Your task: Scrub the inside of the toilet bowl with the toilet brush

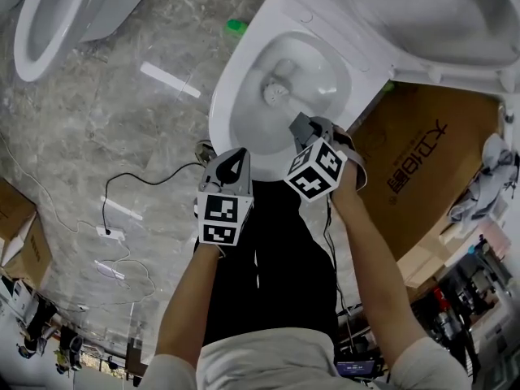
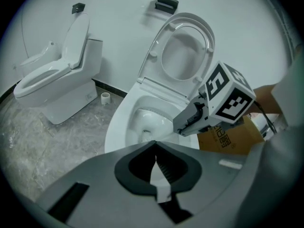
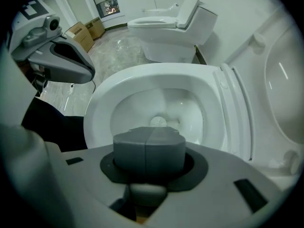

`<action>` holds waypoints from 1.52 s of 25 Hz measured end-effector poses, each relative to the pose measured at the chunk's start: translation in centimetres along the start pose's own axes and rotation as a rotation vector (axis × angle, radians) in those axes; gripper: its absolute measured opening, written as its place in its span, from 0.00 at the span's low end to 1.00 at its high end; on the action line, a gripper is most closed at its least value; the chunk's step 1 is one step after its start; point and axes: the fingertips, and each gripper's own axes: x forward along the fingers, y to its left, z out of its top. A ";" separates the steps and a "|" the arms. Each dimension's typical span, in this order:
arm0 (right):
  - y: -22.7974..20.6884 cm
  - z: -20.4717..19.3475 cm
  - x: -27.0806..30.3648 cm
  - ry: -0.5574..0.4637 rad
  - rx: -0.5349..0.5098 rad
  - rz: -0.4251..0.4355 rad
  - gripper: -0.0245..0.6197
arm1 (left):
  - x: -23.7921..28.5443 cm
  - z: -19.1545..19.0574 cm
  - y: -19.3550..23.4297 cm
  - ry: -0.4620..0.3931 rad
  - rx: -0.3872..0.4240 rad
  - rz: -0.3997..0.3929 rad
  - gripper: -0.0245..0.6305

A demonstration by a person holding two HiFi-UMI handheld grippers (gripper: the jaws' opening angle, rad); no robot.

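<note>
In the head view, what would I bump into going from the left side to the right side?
second toilet → left tongs → right tongs, gripping the toilet brush → cardboard box

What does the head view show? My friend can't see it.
From above, the right gripper holds a toilet brush down in the open white toilet bowl. The left gripper, shut and empty, hangs beside it near the rim.

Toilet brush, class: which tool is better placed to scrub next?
Right: the right tool grips the white toilet brush inside the white ceramic bowl; the left tool sits shut and empty.
</note>
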 end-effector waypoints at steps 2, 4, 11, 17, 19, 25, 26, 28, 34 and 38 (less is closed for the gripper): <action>0.1 1.3 -0.1 -0.002 -0.051 -0.003 0.27 | -0.1 0.2 0.6 -0.010 -0.021 0.013 0.05; -0.1 2.5 0.0 0.001 -0.107 -0.005 0.27 | -0.2 0.5 1.2 -0.023 -0.043 0.026 0.05; -3.1 4.8 0.6 0.026 -0.221 0.013 0.27 | 0.3 1.3 2.3 -0.056 -0.135 0.081 0.05; -9.1 5.0 0.9 0.037 -0.191 -0.018 0.27 | 1.3 1.7 2.2 -0.064 -0.185 0.106 0.05; -10.7 4.9 0.5 0.030 -0.141 -0.002 0.27 | 1.6 2.1 2.0 -0.065 -0.190 0.109 0.05; -12.6 4.1 -0.2 0.018 -0.117 -0.013 0.27 | 2.7 3.2 1.3 -0.055 -0.173 0.093 0.05; -12.6 3.7 -0.2 0.019 -0.117 -0.015 0.27 | 2.9 3.4 1.1 -0.053 -0.166 0.088 0.05; -12.5 2.7 -0.2 0.023 -0.110 -0.018 0.27 | 3.3 3.7 0.5 -0.045 -0.147 0.074 0.05; -11.9 -1.0 -0.6 0.024 -0.016 -0.022 0.26 | 4.0 3.8 -1.1 -0.014 -0.091 0.029 0.05; -10.5 -2.9 -0.9 0.020 0.037 -0.029 0.26 | 3.9 3.3 -2.2 0.008 -0.052 -0.002 0.05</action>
